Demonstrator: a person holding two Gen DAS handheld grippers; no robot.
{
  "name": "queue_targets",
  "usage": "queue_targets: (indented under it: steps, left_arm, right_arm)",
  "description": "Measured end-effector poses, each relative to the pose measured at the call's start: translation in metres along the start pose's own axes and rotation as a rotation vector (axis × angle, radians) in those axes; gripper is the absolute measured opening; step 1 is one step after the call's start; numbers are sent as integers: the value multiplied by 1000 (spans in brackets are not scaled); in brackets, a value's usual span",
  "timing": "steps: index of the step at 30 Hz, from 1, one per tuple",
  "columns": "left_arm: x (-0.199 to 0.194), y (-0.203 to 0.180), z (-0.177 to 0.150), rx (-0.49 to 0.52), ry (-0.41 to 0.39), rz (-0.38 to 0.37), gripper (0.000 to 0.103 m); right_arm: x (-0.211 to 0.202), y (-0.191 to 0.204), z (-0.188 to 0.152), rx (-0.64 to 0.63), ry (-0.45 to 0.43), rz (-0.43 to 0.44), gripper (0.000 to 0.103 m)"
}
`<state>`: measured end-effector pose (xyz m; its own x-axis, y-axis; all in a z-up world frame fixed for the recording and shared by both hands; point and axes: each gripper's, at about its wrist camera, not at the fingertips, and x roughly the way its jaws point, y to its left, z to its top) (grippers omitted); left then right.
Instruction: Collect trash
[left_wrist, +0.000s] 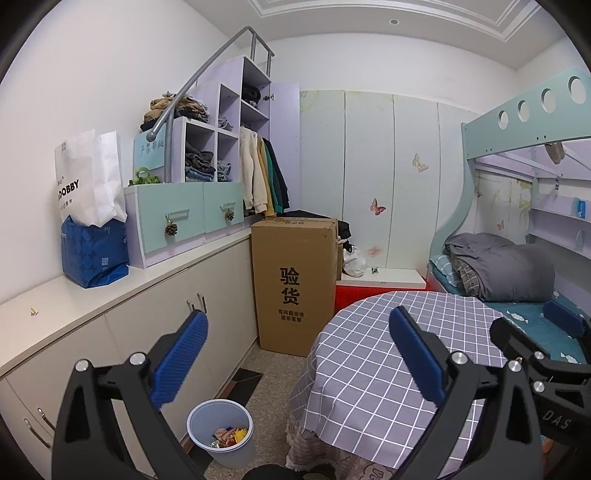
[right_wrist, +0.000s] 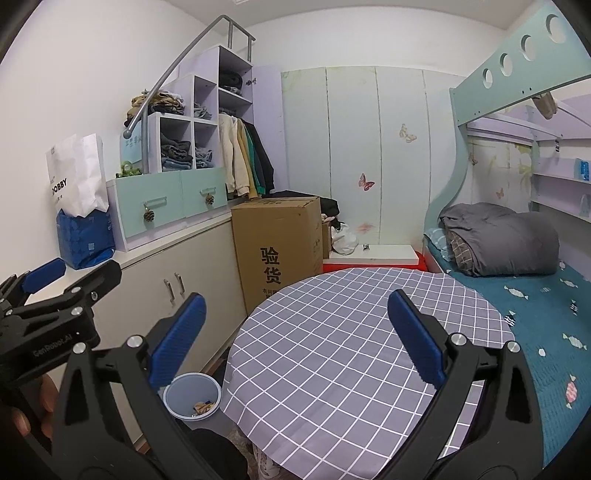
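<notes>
A: Bedroom first: bunk bed (right_wrist: 535, 295) on one side, a long cabinet run along the other, and a round worktop (right_wrist: 351, 350) under a grey checked cloth in the middle. A tall cardboard box (left_wrist: 295, 284) stands beyond the worktop.

B: And the trash?

A: None that I can see on the cloth. A pale bin (left_wrist: 220, 432) stands on the floor just beside the worktop, with a few crumpled wrappers (left_wrist: 231, 435) already in its bottom. One small scrap (left_wrist: 34, 312) lies on the cabinet top; I can't tell what it is.

B: Grippers?

A: Left gripper (left_wrist: 295, 354) and right gripper (right_wrist: 295, 339) both have their fingers spread wide, holding nothing, hovering above the worktop.

B: How would that scrap handle?

A: My guess is light, thin, easily pushed away. I'd pinch it across its middle, pads low to the surface. The wrappers look equally flimsy and slippery.
</notes>
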<state>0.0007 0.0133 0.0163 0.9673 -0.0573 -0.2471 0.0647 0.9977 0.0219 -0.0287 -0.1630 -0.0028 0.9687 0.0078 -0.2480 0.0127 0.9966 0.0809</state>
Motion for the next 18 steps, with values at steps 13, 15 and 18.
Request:
queue_targets:
  steps: [13,15,18]
  left_arm:
    - [1,-1,-2,1,3,5,96]
    - [1,-1,-3,1,2,6,96]
    - [1,-1,-3,3,4,7,96]
  right_arm:
    - [1,5,-3,-6,8,11,97]
    - [1,5,-4,-4,7,11,97]
    - [1,5,-3,-5,7,12,97]
